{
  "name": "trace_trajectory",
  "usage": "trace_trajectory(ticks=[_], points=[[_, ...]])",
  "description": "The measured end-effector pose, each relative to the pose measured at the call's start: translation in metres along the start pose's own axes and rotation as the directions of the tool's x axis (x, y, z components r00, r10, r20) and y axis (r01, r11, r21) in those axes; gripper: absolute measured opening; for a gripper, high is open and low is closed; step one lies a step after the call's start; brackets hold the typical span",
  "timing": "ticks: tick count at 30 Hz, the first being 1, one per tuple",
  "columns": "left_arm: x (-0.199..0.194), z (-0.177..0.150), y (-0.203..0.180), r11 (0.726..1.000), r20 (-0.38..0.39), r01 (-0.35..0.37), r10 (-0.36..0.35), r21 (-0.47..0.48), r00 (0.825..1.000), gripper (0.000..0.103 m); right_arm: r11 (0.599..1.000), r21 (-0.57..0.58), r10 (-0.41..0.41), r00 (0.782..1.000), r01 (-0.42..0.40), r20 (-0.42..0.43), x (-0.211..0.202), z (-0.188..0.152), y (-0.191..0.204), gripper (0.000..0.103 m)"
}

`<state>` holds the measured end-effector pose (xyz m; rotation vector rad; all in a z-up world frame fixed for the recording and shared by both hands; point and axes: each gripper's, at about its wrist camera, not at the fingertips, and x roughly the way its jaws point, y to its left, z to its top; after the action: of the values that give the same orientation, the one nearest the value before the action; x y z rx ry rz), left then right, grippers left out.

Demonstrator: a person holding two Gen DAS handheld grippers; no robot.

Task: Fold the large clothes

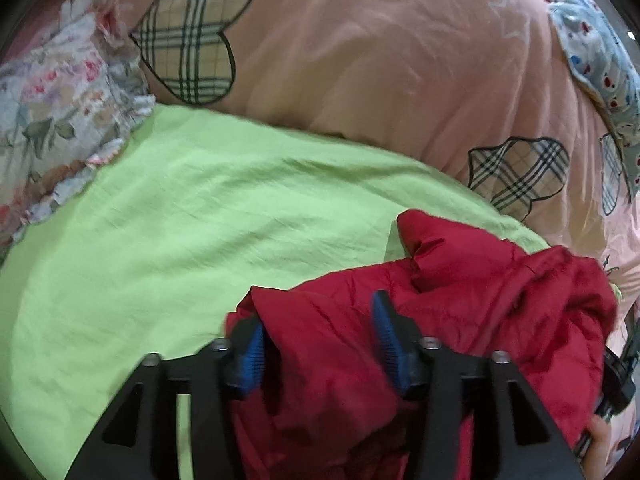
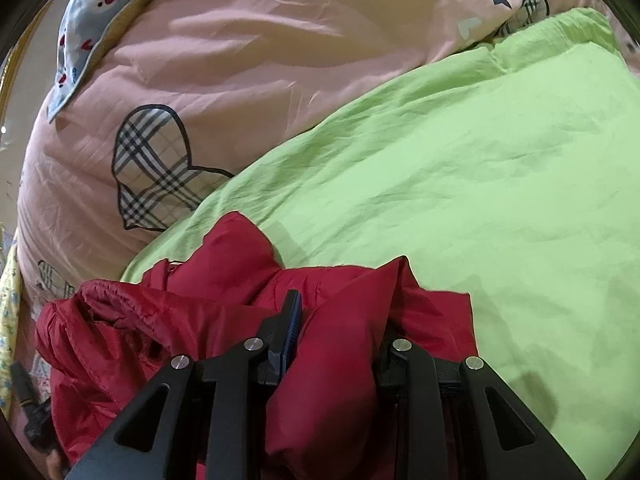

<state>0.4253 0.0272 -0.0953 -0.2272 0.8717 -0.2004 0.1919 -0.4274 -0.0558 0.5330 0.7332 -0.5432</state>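
Note:
A red padded jacket (image 1: 460,292) lies bunched on a green sheet (image 1: 180,216). My left gripper (image 1: 320,340) has its blue-padded fingers (image 1: 386,332) on either side of a thick fold of the jacket, holding it. In the right wrist view the same jacket (image 2: 224,304) is crumpled at lower left on the green sheet (image 2: 480,184). My right gripper (image 2: 340,344) holds another bulge of the jacket between its fingers; the left fingertip (image 2: 292,316) shows, the right one is buried in fabric.
A pink duvet (image 1: 380,60) with plaid hearts rises behind the sheet, also in the right wrist view (image 2: 240,64). A floral pillow (image 1: 60,112) lies at left. A blue patterned cloth (image 1: 592,48) sits at the far right. The other gripper's body (image 1: 616,380) shows at the right edge.

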Motion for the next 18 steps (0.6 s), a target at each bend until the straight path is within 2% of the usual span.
trace_trajectory(ticks=[1, 2, 3, 8, 13, 15, 18], points=[[-0.011, 0.0, 0.002, 1.0, 0.019, -0.01, 0.01, 0.003, 1.0, 0.071, 1.0, 0.003, -0.004, 1.0, 0.004, 0.001, 0.001, 0.001, 0.0, 0.026], [-0.019, -0.001, 0.002, 1.0, 0.038, -0.017, 0.016, 0.008, 0.999, 0.077, 1.0, 0.005, -0.006, 1.0, 0.006, 0.002, 0.002, 0.001, 0.0, 0.026], [-0.029, -0.003, 0.002, 1.0, 0.059, -0.014, 0.013, 0.015, 0.998, 0.078, 1.0, 0.008, -0.009, 1.0, 0.009, 0.003, 0.003, 0.002, 0.0, 0.026], [-0.068, -0.025, -0.015, 0.994, 0.066, 0.035, -0.042, 0.101, 0.997, 0.078, 1.0, 0.015, -0.025, 1.0, 0.025, 0.004, 0.007, 0.003, 0.0, 0.026], [-0.078, -0.064, -0.053, 0.975, -0.003, 0.121, -0.123, 0.187, 0.992, 0.078, 0.999, 0.008, -0.038, 0.999, 0.038, -0.001, 0.007, 0.003, 0.002, 0.026], [-0.073, -0.078, -0.068, 0.964, -0.027, 0.125, -0.122, 0.235, 0.992, 0.078, 0.999, 0.006, -0.04, 0.999, 0.04, -0.002, 0.007, 0.003, 0.003, 0.027], [-0.053, -0.089, -0.08, 0.958, -0.037, 0.063, -0.055, 0.279, 0.998, 0.079, 0.999, 0.002, -0.039, 0.999, 0.039, -0.003, 0.006, 0.004, 0.003, 0.027]])
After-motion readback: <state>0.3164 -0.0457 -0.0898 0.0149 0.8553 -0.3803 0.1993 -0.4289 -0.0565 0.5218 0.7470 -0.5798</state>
